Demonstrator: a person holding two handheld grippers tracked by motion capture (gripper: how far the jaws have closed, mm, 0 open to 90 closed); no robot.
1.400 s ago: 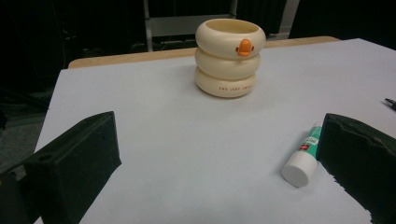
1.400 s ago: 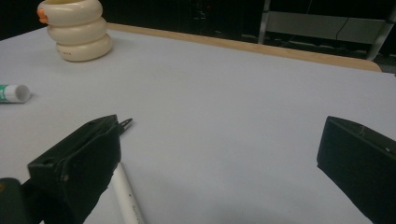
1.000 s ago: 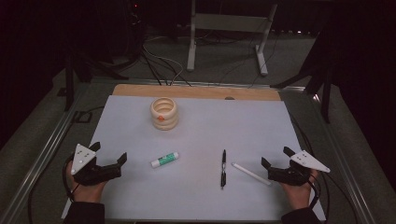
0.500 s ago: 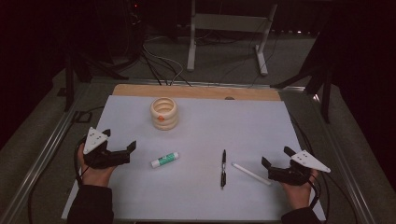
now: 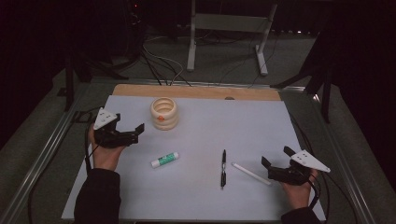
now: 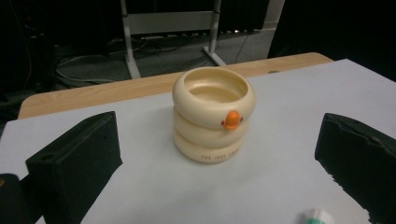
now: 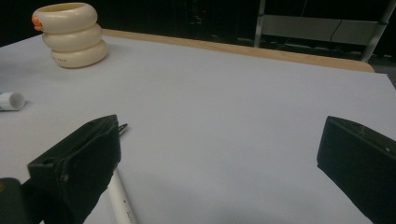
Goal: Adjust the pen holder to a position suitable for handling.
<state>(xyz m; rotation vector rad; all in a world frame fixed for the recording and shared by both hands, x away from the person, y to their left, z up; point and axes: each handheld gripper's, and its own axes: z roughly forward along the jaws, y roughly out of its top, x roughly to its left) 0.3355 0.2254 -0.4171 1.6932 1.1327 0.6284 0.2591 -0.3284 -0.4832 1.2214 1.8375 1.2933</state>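
A cream holder made of three stacked rings, with a small orange knob, stands at the back left of the white sheet. My left gripper is open just left of it, apart from it; in the left gripper view the holder stands between and beyond the wide jaws. A white glue stick with a green label lies in front of the holder. A black pen and a white stick lie near the front right. My right gripper is open beside the stick's right end, holding nothing.
A wooden table edge runs behind the sheet. Metal rails flank the table on both sides. Cables and a grey stand sit on the dark floor beyond. The right gripper view has the holder far left and the glue stick's cap.
My left gripper has moved forward and to the right from the front left corner, up beside the holder. The right gripper has stayed in place.
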